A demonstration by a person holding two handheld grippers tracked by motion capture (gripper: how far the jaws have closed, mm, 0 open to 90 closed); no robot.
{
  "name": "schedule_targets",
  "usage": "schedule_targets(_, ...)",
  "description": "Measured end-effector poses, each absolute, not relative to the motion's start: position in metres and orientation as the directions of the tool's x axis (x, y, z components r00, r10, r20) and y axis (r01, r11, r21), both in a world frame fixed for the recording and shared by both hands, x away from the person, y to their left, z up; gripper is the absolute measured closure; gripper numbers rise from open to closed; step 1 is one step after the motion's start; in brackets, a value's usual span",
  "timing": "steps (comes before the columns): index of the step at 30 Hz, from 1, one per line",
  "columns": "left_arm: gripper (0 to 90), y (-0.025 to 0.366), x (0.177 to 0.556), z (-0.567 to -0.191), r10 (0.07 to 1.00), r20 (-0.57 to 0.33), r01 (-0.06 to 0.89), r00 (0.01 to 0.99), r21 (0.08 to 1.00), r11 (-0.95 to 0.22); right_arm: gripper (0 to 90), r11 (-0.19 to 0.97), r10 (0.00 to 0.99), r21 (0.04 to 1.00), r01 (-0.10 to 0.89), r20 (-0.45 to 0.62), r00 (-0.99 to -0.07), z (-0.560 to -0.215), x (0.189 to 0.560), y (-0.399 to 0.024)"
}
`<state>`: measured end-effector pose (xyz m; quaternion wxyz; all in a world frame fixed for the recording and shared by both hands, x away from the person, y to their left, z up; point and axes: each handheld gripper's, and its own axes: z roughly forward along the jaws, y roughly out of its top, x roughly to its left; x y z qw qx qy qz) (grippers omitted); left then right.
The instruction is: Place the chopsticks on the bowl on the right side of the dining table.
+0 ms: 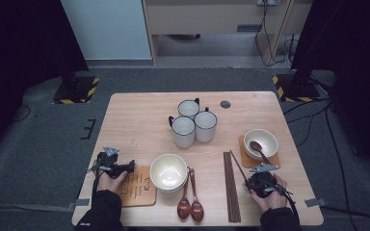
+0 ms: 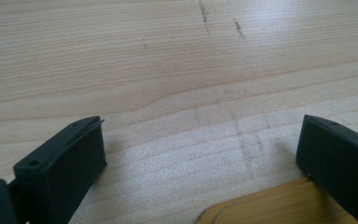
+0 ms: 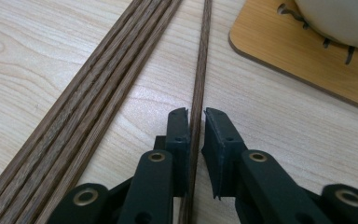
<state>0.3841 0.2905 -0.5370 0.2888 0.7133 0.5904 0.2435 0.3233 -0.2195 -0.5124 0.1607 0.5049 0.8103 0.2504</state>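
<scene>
My right gripper (image 1: 248, 181) (image 3: 196, 114) is low on the table, its jaws shut on a single dark wooden chopstick (image 3: 203, 56) (image 1: 238, 166) that lies slanted, apart from the bundle. Several more chopsticks (image 1: 231, 187) (image 3: 98, 88) lie side by side just to its left. My left gripper (image 1: 131, 166) (image 2: 200, 154) rests near the table's front left, jaws wide open over bare wood with nothing between them. One jaw sits at the edge of a wooden coaster (image 2: 270, 205) (image 1: 137, 185).
A white bowl (image 1: 265, 139) (image 3: 340, 23) holding a wooden spoon stands on a coaster (image 1: 244, 153) (image 3: 303, 60) at the right. Stacked cream bowls (image 1: 168, 172) sit front centre, two wooden spoons (image 1: 190, 204) beside them. Three white mugs (image 1: 192, 122) cluster mid-table.
</scene>
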Motion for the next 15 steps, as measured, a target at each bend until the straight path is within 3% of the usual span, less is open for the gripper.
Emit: schedule_targets(15, 0.1, 0.2905, 0.3840, -0.5370, 0.983, 0.006, 0.702, 0.184, 0.699, -0.136, 85.0, 0.321, 0.910, 0.568, 0.758, 0.036, -0.412, -0.5119, 0.3287, -0.2231)
